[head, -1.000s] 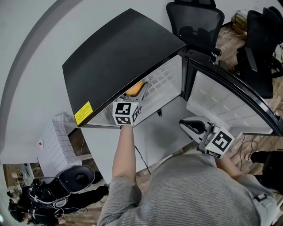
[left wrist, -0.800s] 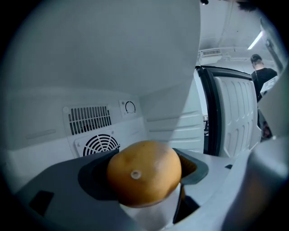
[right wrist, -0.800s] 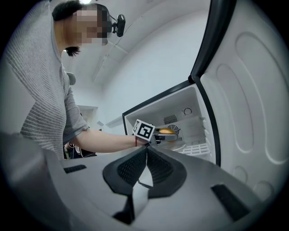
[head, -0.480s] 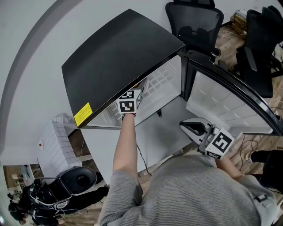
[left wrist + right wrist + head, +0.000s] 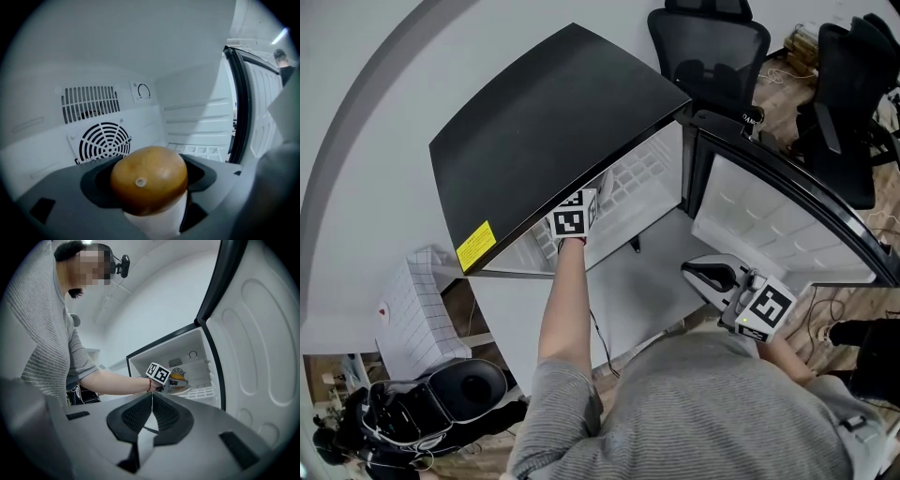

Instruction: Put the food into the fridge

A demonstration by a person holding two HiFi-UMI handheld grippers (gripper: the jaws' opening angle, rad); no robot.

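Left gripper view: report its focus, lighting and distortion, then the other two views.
Left gripper view: fisheye with dark corners, even soft light inside the fridge, the orange food close and slightly soft. Right gripper view: same fisheye, a mosaic patch laid over the face. Head view: curved edges, sharp, the fridge top dark.

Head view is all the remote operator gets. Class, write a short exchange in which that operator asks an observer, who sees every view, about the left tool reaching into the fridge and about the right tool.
Operator: Is the left tool carrying anything? I see only its marker cube at the fridge opening.
Observer: Yes. It is shut on a round orange-brown food item.
Operator: And the right tool?
Observer: Its jaws are together, with nothing between them.
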